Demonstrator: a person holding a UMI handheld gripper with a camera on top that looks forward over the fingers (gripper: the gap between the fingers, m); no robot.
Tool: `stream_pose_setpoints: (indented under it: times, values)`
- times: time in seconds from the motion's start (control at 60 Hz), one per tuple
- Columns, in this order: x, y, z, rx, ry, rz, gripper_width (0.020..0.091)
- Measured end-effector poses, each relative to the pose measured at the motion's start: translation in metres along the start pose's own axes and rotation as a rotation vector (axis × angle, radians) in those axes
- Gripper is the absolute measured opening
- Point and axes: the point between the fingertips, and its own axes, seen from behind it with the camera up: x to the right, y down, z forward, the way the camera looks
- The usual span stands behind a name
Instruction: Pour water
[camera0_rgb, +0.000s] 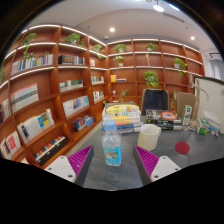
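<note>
Bookshelves: tall red-brown wooden bookcases (50, 90) fill the left half of the frame and run across the upper centre and upper right — rows of books stand on them, and green potted plants (151, 77) sit on the upper shelves.
Table: a grey flat-topped table (125, 165) spreads across the lower middle of the frame, with small mixed items crowded along its far right edge, too small to name.
Chair: a dark-backed chair (154, 99) stands beyond the table, right of centre.
Gripper: the hand-held two-finger gripper (112, 160) shows at the bottom centre, its magenta pads (80, 158) spread well apart — open, pressing on nothing.
Bottle: a clear plastic water bottle with a blue label (112, 146) stands upright on the table at the lower centre, between the fingers, with a gap at either side.
Cup: a pale translucent plastic cup (149, 137) stands on the table just right of the bottle, beyond the right finger.
</note>
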Motion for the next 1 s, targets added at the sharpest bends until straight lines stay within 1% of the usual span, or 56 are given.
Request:
stream_pose_setpoints:
  times: [0.017, 0.133, 0.283, 0.383, 0.417, 0.483, 0.517, 0.533, 0.55, 0.567, 0.6, 0.65, 0.667, 0.683, 0.7, 0.75, 0.767, 0.85, 0.933, 1.0]
  values:
    - [-0.014, 0.014, 0.015, 0.003, 0.004, 0.003, 0.0804]
    - [-0.021, 0.032, 0.052, -0.017, 0.025, 0.002, 0.0803]
    - [-0.017, 0.04, 0.084, -0.012, 0.057, 0.016, 0.0805]
    - [-0.022, 0.039, 0.102, 0.018, 0.041, 0.049, 0.0785]
    - [-0.021, 0.039, 0.107, 0.024, 0.042, 0.052, 0.0758]
    - [-0.018, 0.043, 0.117, 0.027, 0.063, 0.033, 0.0645]
    - [-0.015, 0.044, 0.121, 0.025, 0.078, 0.02, 0.0602]
    - [-0.013, 0.045, 0.123, 0.022, 0.087, 0.014, 0.0571]
    - [-0.011, 0.045, 0.123, 0.021, 0.101, 0.006, 0.0525]
    - [-0.008, 0.045, 0.124, 0.02, 0.115, -0.001, 0.0451]
    - [-0.007, 0.045, 0.125, 0.023, 0.122, -0.014, 0.0443]
    - [-0.006, 0.045, 0.126, 0.023, 0.131, -0.006, 0.0393]
    - [-0.005, 0.045, 0.127, 0.021, 0.136, 0.0, 0.0363]
    - [-0.004, 0.045, 0.127, 0.019, 0.141, 0.003, 0.0361]
    - [-0.003, 0.045, 0.127, 0.016, 0.148, 0.005, 0.0331]
    - [-0.002, 0.044, 0.128, 0.009, 0.153, 0.006, 0.0327]
    - [-0.003, 0.044, 0.128, 0.009, 0.153, 0.008, 0.0296]
    - [-0.003, 0.044, 0.129, 0.008, 0.143, 0.032, 0.0295]
    - [-0.007, 0.042, 0.13, -0.01, 0.094, 0.112, 0.0295]
    - [-0.012, 0.033, 0.134, -0.008, 0.055, 0.248, 0.0296]
